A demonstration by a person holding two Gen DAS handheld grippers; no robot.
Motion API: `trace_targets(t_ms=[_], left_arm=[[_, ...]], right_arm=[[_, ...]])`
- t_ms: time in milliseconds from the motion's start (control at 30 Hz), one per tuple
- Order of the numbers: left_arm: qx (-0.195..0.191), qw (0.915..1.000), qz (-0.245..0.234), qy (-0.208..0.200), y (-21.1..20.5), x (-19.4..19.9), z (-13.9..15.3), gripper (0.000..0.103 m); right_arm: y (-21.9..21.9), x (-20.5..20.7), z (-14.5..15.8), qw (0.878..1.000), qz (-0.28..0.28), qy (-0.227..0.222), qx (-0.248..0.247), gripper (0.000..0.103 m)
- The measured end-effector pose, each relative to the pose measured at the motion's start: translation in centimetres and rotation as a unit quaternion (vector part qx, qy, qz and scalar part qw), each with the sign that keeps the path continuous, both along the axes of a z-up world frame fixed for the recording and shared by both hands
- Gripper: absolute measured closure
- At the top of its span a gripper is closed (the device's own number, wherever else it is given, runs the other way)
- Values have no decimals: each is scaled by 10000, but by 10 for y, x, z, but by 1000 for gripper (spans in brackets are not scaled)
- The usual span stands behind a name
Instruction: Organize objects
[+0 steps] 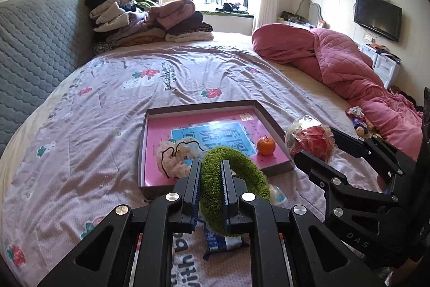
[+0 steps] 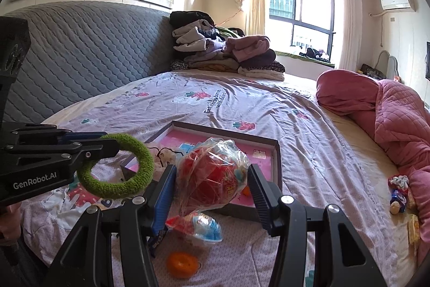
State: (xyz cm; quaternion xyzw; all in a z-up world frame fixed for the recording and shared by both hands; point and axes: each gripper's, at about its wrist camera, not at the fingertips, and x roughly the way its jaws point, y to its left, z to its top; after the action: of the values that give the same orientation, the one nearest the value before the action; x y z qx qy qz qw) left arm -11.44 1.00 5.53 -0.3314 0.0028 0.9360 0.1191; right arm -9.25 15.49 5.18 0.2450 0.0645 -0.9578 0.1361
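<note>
A wide bed (image 1: 113, 88) under a lilac strawberry-print sheet is filling most of the room, with one rumpled pink quilt (image 1: 346, 63) lying along its right side and one heap of folded clothes (image 1: 150, 18) sitting against the grey quilted headboard (image 1: 35, 45). On the sheet near the foot, one shallow grey-rimmed box (image 1: 209, 105) is lying open, its floor covered by a pink and blue printed sheet. Inside it I am counting two things: one crumpled cream cloth pouch with a black cord (image 1: 174, 155) at the near left, and one small orange (image 1: 266, 145) toward the right. The right gripper (image 2: 212, 179) is closing its two jaws on one crinkly clear bag of red sweets (image 2: 212, 174), holding it up at the box's near right corner. The left gripper (image 1: 211, 174) is pinching one fuzzy green ring (image 1: 236, 160) tight between narrow jaws, just over the box's near edge. On the sheet in front of the box, one more orange (image 2: 181, 264) is lying beside one red and blue wrapped snack (image 2: 199, 229), and one blue packet (image 1: 223, 242) is resting beneath the left gripper. By the quilt, a small cluster of wrapped bits (image 2: 399, 192) is lying, too jumbled to count.
</note>
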Motion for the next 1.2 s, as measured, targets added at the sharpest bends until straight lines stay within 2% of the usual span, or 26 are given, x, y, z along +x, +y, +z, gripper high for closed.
trace_targets(t_ms=[633,1200], left_arm=[[11,9998,143,129,-5,-52,6,90],[-162,9997,189,-31,2,-92,-6,89]], right_arm=[[-7,-39,5,9998,-5,120,142,49],[-10,-76,-3,9996,117,42,252,49]])
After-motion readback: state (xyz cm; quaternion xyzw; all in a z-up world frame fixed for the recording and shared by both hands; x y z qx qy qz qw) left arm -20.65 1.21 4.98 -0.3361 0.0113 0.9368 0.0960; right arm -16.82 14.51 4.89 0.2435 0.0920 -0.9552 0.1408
